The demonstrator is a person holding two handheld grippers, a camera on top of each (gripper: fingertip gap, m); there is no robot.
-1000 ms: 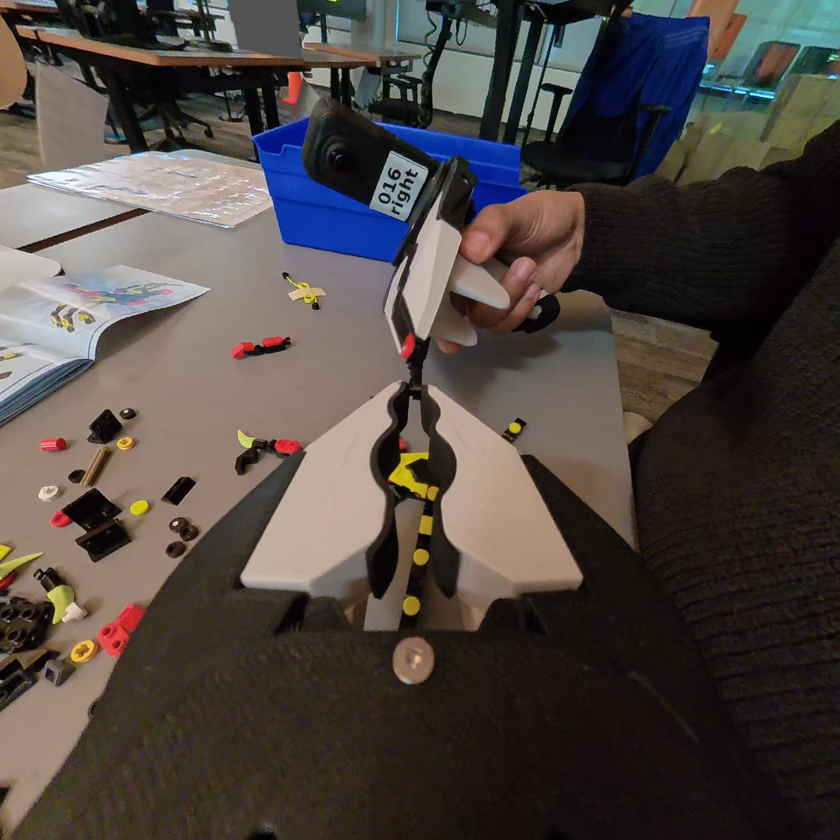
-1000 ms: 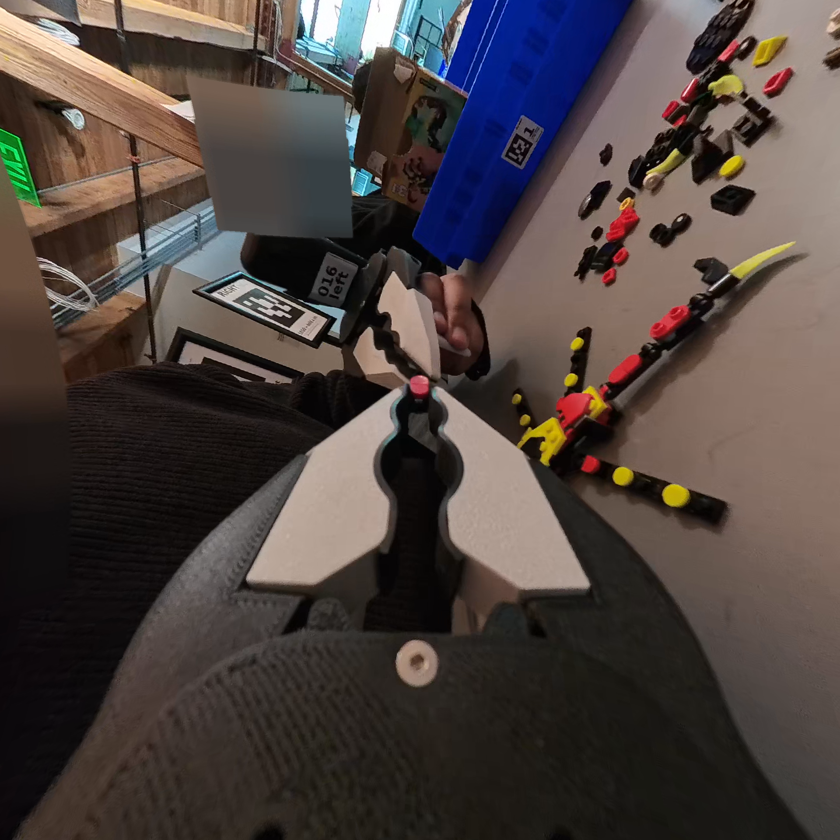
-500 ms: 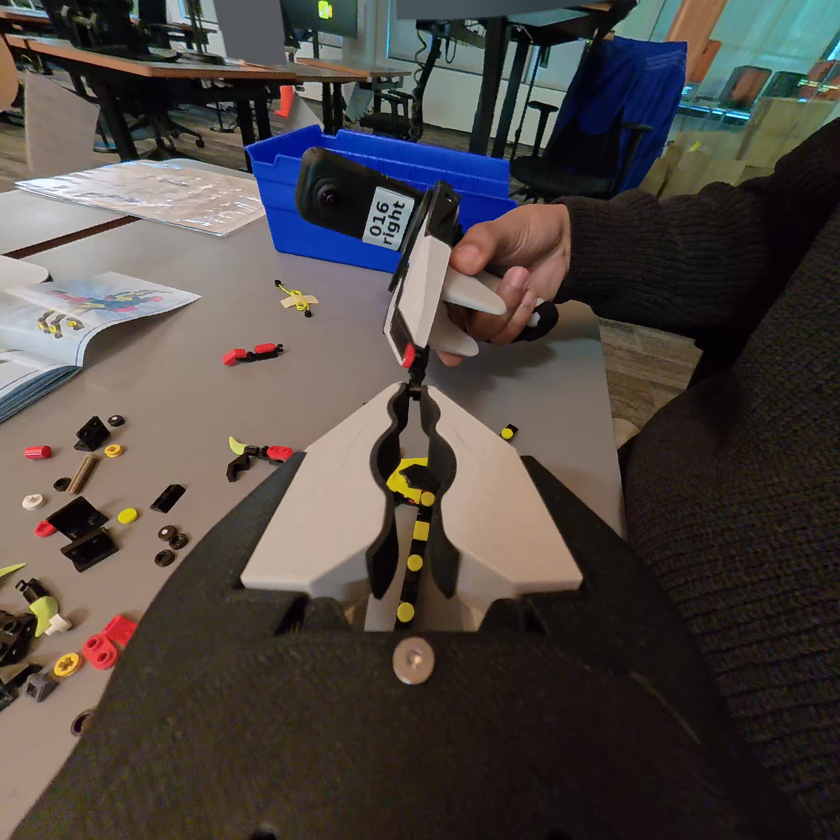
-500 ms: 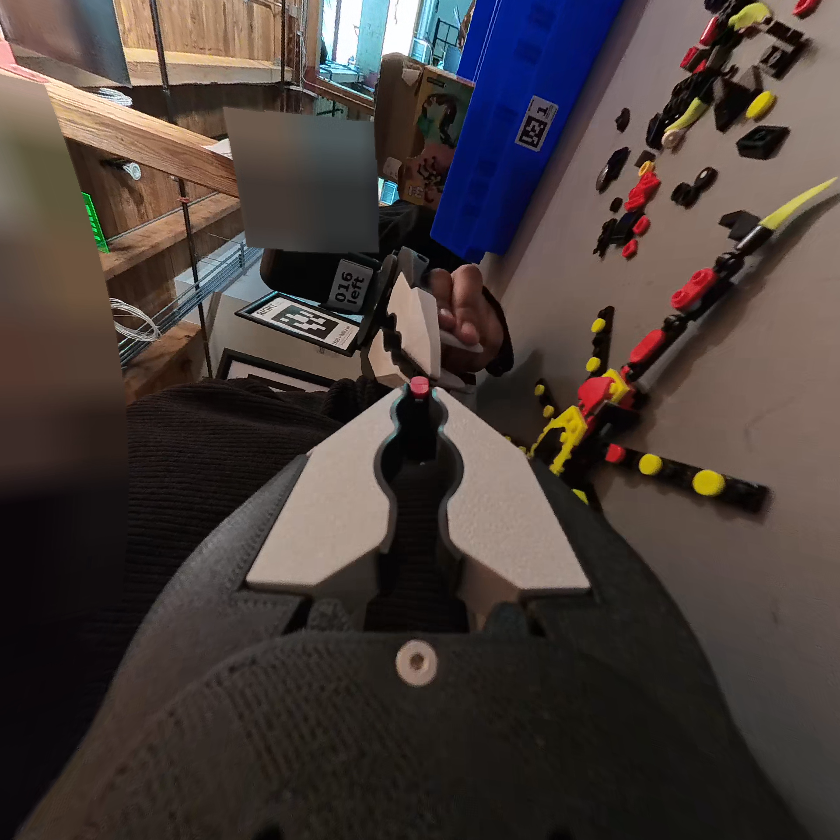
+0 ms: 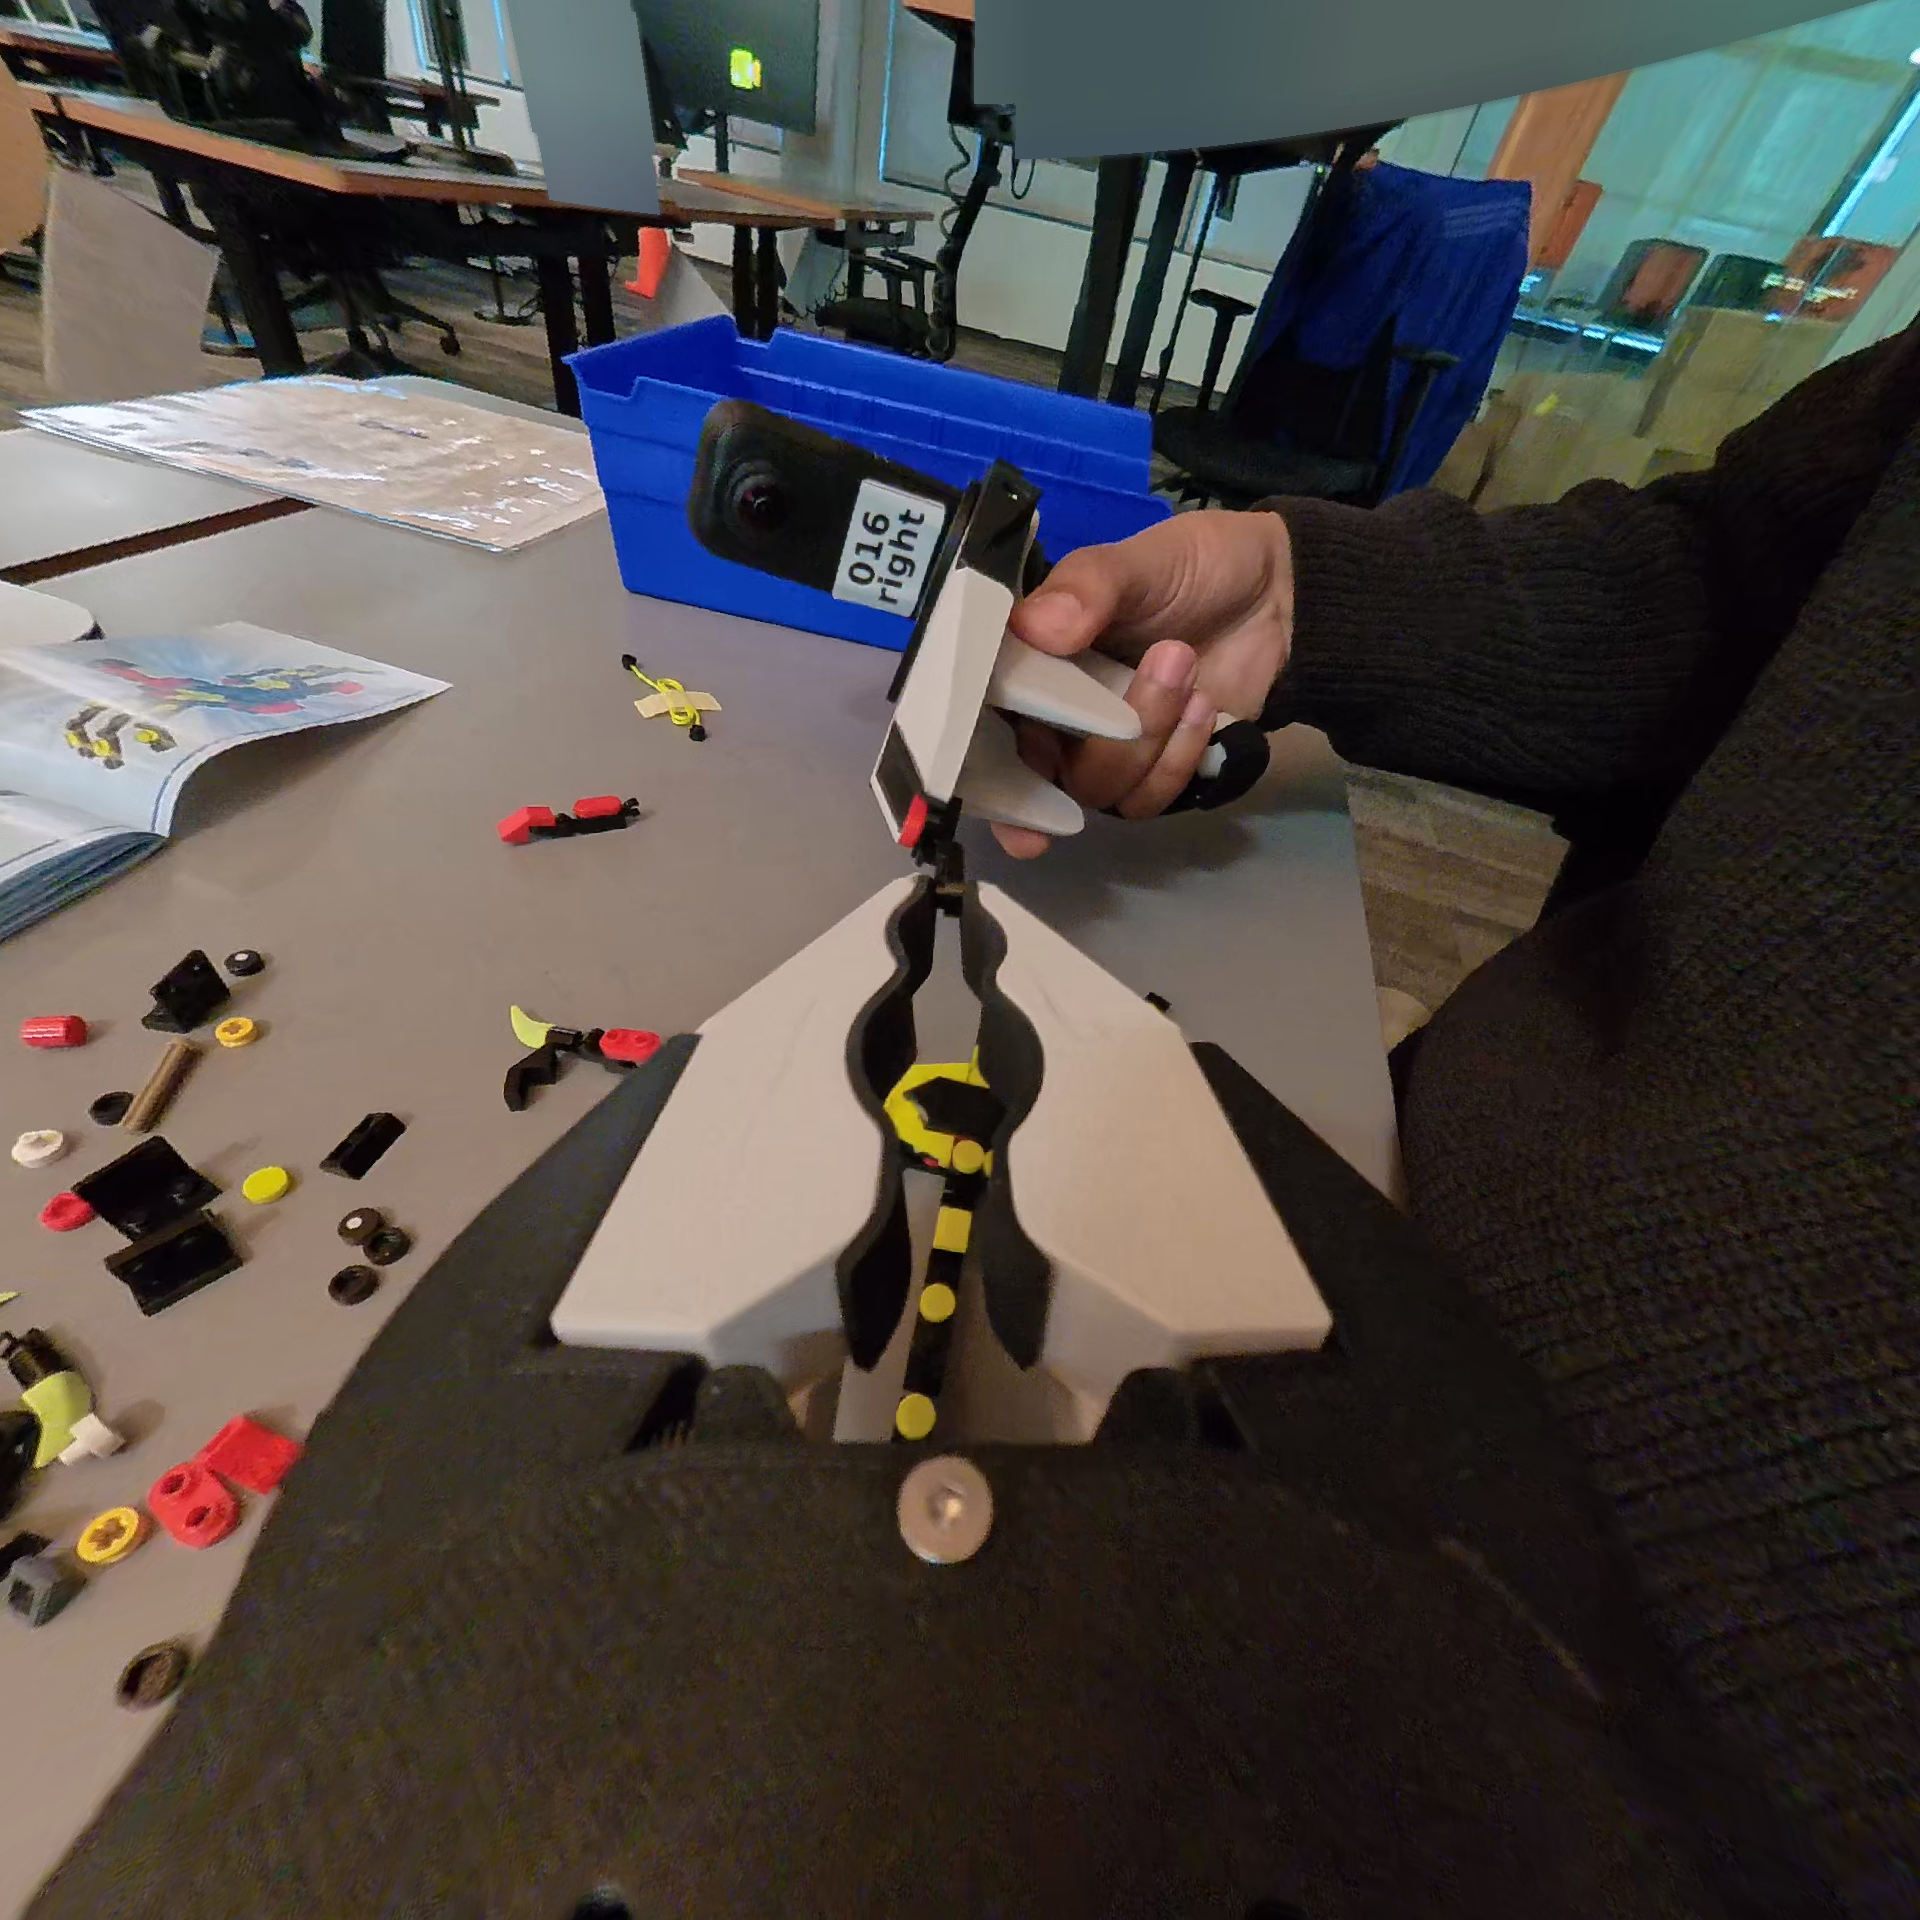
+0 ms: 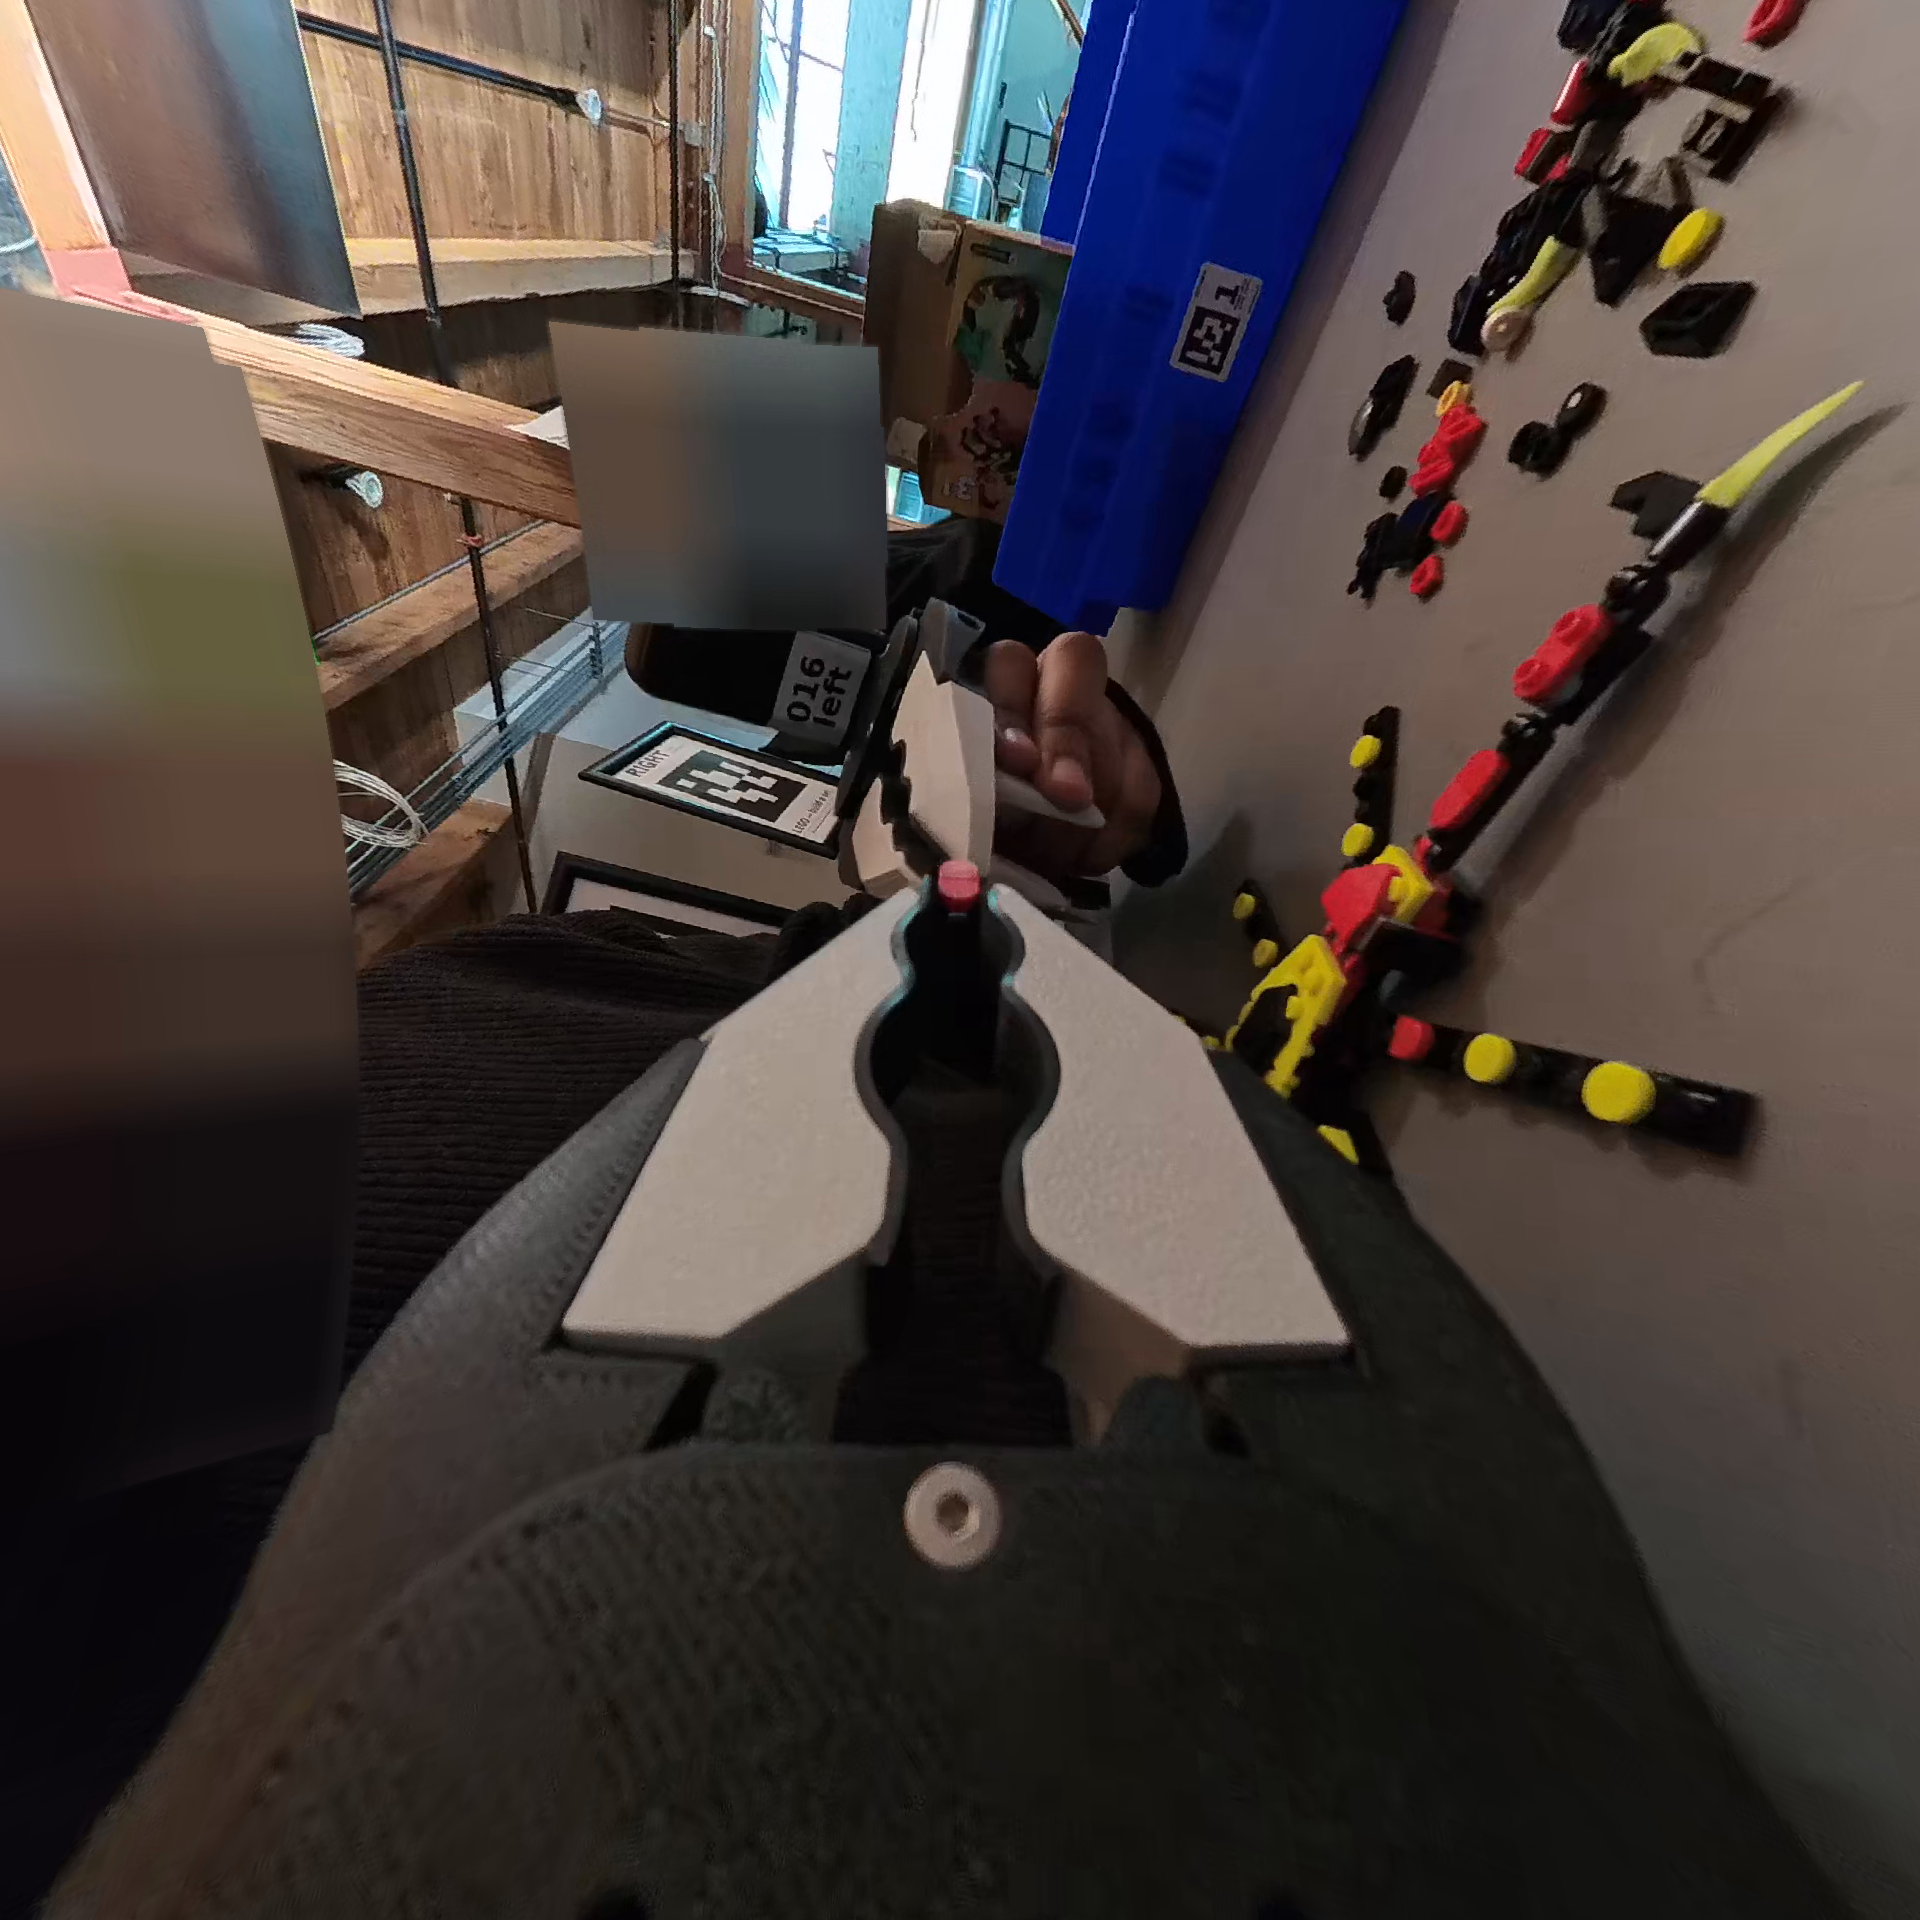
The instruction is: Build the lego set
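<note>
Right wrist view shows a small black lego piece with a red stud pinched at the very tips of the right gripper, whose jaws are narrow around it. Its other end sits between the tips of the left gripper, also nearly closed on it, so the piece is held in the air between both tools, above the table edge. The half-built model — yellow, red and black, with studded black strips — lies on the grey table just below, and loose parts are spread farther away, near a blue bin.

Both grips are only at the tips. I judge that a small twist or unequal pull could make the piece snap out and fall, perhaps off the table — or the join may stay half pressed.

Compared with one second ago, the two grippers keep the same meeting pose; the left view has only shifted slightly over the model.
</note>
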